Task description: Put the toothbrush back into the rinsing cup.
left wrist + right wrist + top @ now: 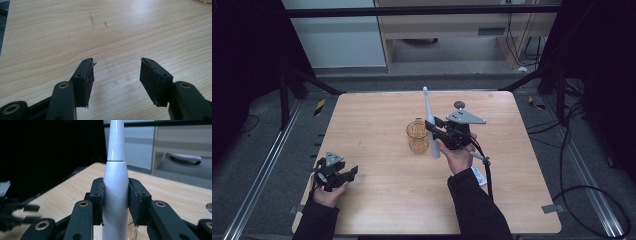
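My right gripper (435, 131) is shut on a white electric toothbrush (428, 109) and holds it upright with the slim head at the top. In the right gripper view the two pads clamp the toothbrush's (115, 182) thick handle from both sides, my right gripper (115, 196) pointing level. An amber glass cup (417, 136) stands on the wooden table (382, 200) just left of the toothbrush's lower end. At the table's front left my left gripper (350, 173) rests low, open, nothing between its jaws (116, 75).
A small white card (479, 175) lies beside the right wrist. The right gripper's cable (488, 175) trails toward the front edge. Black frame posts and floor cables (582, 190) surround the table. A light wooden cabinet (462, 30) stands behind.
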A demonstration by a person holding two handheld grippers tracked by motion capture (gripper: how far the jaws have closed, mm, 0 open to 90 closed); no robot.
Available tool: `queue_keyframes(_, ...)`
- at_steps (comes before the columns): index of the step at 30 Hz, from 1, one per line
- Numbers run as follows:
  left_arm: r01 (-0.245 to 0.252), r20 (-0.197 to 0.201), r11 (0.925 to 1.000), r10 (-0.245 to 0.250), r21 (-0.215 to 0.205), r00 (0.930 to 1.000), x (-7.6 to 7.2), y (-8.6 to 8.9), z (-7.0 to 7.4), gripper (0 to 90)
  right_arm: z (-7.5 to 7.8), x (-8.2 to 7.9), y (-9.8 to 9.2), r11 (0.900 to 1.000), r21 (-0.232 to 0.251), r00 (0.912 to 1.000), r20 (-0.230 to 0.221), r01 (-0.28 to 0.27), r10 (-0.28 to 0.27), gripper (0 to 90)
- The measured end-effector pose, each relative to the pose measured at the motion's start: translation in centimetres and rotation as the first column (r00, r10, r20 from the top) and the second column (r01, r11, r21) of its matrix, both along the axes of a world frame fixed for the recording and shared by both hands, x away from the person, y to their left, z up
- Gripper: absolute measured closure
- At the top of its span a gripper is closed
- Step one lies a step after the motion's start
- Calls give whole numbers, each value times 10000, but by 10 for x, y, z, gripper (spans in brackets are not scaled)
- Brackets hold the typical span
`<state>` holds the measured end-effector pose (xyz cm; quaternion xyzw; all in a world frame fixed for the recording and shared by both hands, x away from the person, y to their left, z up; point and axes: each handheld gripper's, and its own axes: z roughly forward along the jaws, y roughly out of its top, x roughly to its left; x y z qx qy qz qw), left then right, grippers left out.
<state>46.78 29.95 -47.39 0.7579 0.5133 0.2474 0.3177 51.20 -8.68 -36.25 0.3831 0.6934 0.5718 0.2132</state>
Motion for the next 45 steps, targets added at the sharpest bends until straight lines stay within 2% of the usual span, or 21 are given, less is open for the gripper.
queue_keyframes(8, -53, 115, 10000, 53, -31, 9999, 0, 1, 1, 447, 3, 12, 0, 9965, 661, 9978, 385, 521, -547, 673)
queue_keyframes(13, -68, 143, 10000, 69, -54, 9999, -1, 1, 1, 448, 4, 17, 2, 9944, 783, 9958, 523, 713, -755, 673)
queue_keyframes(14, -82, 161, 9999, 83, -68, 9998, -1, 1, 1, 448, 4, 19, 2, 9928, 866, 9938, 672, 826, -886, 673)
queue_keyframes(18, -92, 172, 9999, 94, -83, 9998, -1, 1, 1, 449, 3, 22, 3, 9904, 1021, 9928, 659, 930, -1000, 673)
queue_keyframes(27, -114, 161, 9999, 116, -110, 9998, -1, 2, 1, 452, 1, 27, 10, 9872, 1241, 9884, 1017, 1003, -1132, 673)
queue_keyframes(28, -105, 170, 9999, 107, -122, 9998, -1, 2, 1, 452, 3, 28, 13, 9860, 1281, 9859, 1148, 1069, -1218, 673)
queue_keyframes(37, -107, 200, 9998, 110, -142, 9997, -1, 2, 2, 454, 6, 35, 21, 9837, 1235, 9787, 1421, 1307, -1479, 673)
queue_keyframes(45, -122, 199, 9997, 126, -187, 9997, -1, 2, 2, 454, 7, 43, 30, 9785, 1458, 9725, 1600, 1462, -1692, 672)
